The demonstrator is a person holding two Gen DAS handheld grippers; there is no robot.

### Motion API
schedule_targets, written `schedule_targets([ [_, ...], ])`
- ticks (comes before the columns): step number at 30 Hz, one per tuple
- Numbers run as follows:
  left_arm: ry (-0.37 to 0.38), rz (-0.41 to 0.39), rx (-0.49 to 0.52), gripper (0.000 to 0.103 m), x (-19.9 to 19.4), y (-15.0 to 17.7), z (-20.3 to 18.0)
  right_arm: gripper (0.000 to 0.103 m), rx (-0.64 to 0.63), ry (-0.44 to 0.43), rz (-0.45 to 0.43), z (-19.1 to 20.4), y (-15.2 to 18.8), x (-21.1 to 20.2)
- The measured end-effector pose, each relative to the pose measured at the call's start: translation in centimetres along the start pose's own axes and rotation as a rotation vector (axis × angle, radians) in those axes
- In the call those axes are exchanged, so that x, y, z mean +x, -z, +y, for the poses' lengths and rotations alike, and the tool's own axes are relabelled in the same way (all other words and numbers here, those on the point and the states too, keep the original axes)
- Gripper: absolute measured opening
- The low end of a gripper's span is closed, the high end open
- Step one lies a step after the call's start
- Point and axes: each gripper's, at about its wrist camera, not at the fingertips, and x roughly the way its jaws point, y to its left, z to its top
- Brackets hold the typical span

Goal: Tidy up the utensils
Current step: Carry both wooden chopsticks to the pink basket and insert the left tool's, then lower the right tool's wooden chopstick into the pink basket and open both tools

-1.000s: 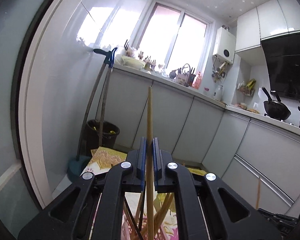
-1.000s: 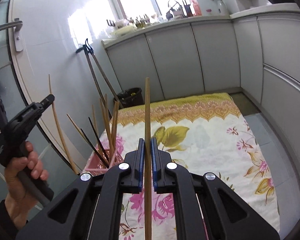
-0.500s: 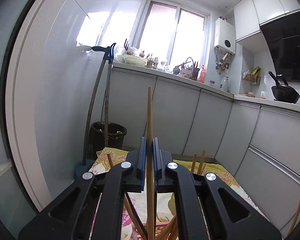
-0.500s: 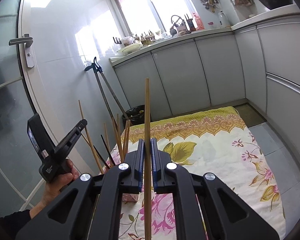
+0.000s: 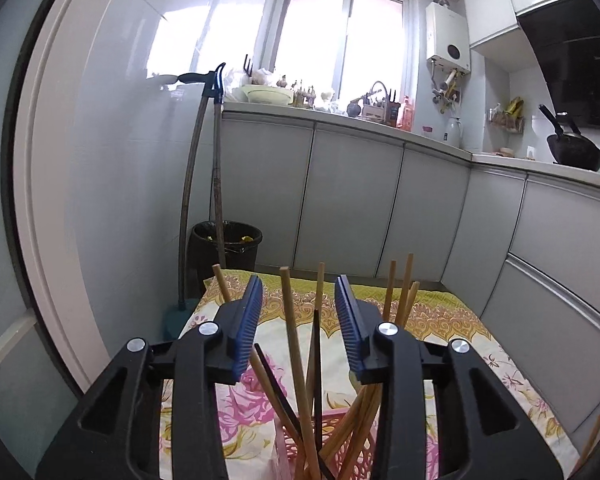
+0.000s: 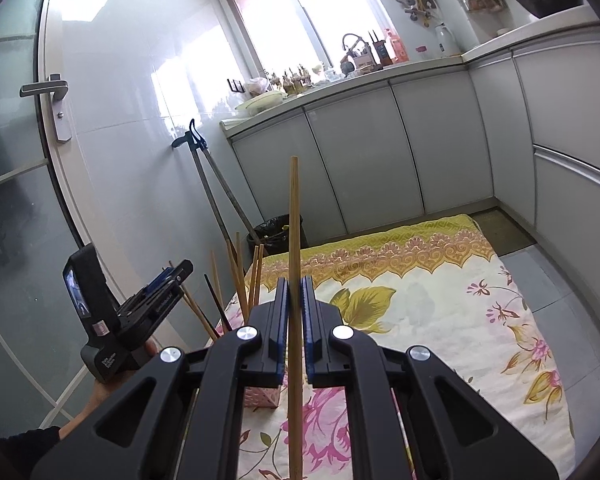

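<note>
the left gripper (image 5: 298, 320) hangs above a pink latticed holder (image 5: 332, 444) that stands on a floral cloth (image 5: 452, 328), and its jaws are opening, the blue pads standing apart with nothing pressed between them. rising through that gap from the holder are a light wooden chopstick (image 5: 294, 344), a second pale one behind it, and two dark chopsticks (image 5: 317, 360), all loose and leaning at their own angles; none of them touches either pad. more wooden chopsticks (image 5: 400, 292) fan out of the holder to the right of the right-hand pad, and one leans off to the left behind the other pad. in the right wrist view the right gripper (image 6: 296, 316) has its jaws pressed together on a single long wooden chopstick (image 6: 295, 240), which stands nearly upright, its tip well above the pads and its lower end running out of the bottom of the picture. the same view shows the left gripper off to the left, held by a hand (image 6: 100, 392) with a dark sleeve, just beside the bundle of chopsticks in the holder. behind the cloth stand grey cabinet doors (image 6: 356, 152) under a cluttered bench (image 6: 340, 80), a black bin (image 5: 226, 252) and two long handles (image 5: 204, 192) leaning on the wall.
</note>
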Motion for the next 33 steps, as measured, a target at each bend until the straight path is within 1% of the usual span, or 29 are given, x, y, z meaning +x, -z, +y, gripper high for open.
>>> schedule_targets([
  [1, 0.000, 0.011, -0.026, 0.037, -0.4, -0.6, 0.5, 0.007, 0.004, -0.004, -0.001, 0.1, 0.1, 0.1],
  [2, -0.012, 0.024, -0.049, 0.041, -0.9, -1.1, 0.8, 0.007, 0.011, -0.008, 0.000, 0.1, 0.1, 0.3],
  [3, -0.039, 0.060, -0.075, 0.048, -1.2, -1.8, 1.3, 0.007, 0.020, -0.012, 0.000, 0.1, 0.2, 0.5],
  [5, -0.080, 0.152, -0.116, 0.056, -1.7, -2.4, 2.0, 0.007, 0.042, -0.018, 0.000, 0.1, 0.3, 1.1],
  [8, -0.115, 0.255, -0.162, 0.059, -3.1, -2.7, 3.0, 0.007, 0.100, -0.024, -0.001, -0.1, 0.5, 2.0],
  [9, -0.129, 0.275, -0.176, 0.062, -3.6, -2.7, 3.3, 0.007, 0.107, -0.017, -0.007, 0.0, 0.6, 2.3],
  [12, -0.159, 0.327, -0.252, 0.064, -5.1, -2.2, 4.7, 0.007, 0.150, -0.024, -0.036, 0.6, 0.3, 3.4],
  [14, -0.160, 0.371, -0.309, 0.065, -5.4, -1.7, 5.6, 0.007, 0.127, -0.018, -0.068, 2.1, -0.2, 4.1],
  [15, -0.155, 0.392, -0.321, 0.065, -5.2, -1.6, 5.9, 0.007, 0.109, -0.021, -0.083, 3.0, -0.5, 4.5],
  [16, -0.149, 0.403, -0.317, 0.065, -5.0, -1.6, 6.1, 0.007, 0.093, -0.027, -0.099, 3.9, -0.8, 5.0],
  [18, -0.192, 0.402, -0.283, 0.065, -5.1, -1.6, 6.3, 0.007, 0.083, -0.046, -0.134, 5.4, -1.5, 6.1],
  [20, -0.199, 0.408, -0.260, 0.066, -5.1, -1.8, 6.5, 0.007, 0.080, -0.064, -0.159, 6.6, -1.9, 7.4],
  [25, -0.210, 0.409, -0.271, 0.067, -5.5, -1.7, 7.3, 0.007, 0.036, -0.079, -0.196, 8.4, -2.0, 10.7],
  [28, -0.202, 0.419, -0.249, 0.067, -5.3, -1.8, 7.1, 0.007, 0.016, -0.081, -0.189, 8.8, -1.4, 12.4],
  [31, -0.211, 0.421, -0.208, 0.068, -5.0, -1.9, 6.5, 0.007, -0.019, -0.073, -0.181, 9.0, -0.4, 13.6],
  [33, -0.211, 0.424, -0.216, 0.069, -4.9, -1.9, 6.7, 0.007, -0.033, -0.056, -0.175, 8.9, 0.3, 14.3],
])
